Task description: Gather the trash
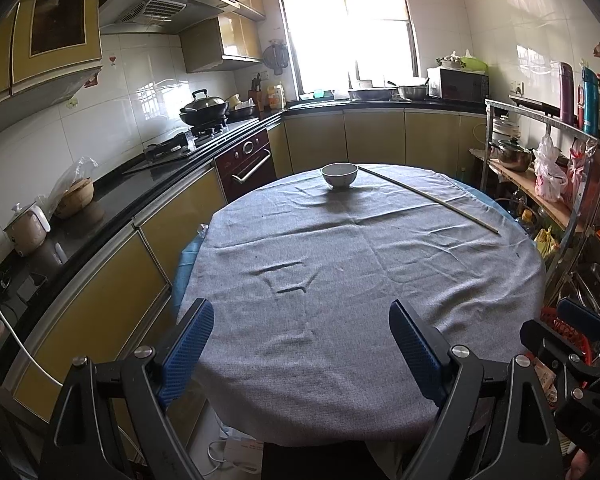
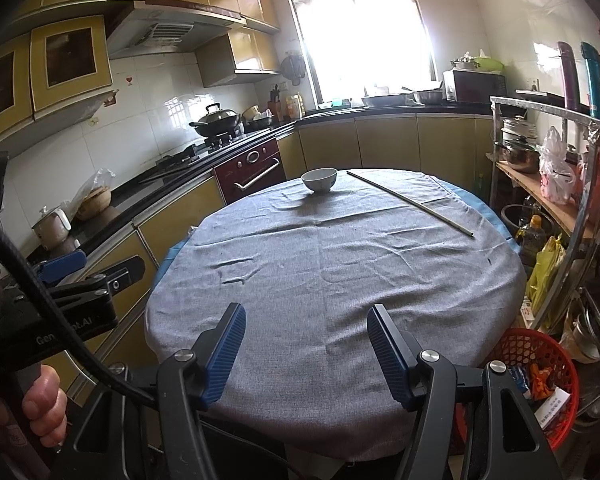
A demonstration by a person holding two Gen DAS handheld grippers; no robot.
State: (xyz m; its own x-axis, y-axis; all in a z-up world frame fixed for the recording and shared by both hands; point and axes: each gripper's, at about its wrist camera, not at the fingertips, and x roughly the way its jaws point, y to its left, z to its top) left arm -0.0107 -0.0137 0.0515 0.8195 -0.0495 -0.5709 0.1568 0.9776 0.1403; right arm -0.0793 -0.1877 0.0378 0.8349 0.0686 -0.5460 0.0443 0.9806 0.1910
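Spanning the kitchen, grey-clothed table [image 1: 360, 280] bearing bowl [image 1: 339, 175], stick [image 1: 428, 198].

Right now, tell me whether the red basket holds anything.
Not empty. The red basket, on the floor right of the table, holds wrappers and a small box, seen from the right wrist.

Blown-out window [image 1: 340, 28] glare (backlit), fisheye-bent, dark corners.

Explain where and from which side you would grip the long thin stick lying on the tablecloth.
Grip the stick near its near end, which points toward the table's right edge, coming down from above with the right tool, fingers straddling it crosswise. It lies flat on the cloth and is very thin, so a side approach probably finds nothing to pinch.
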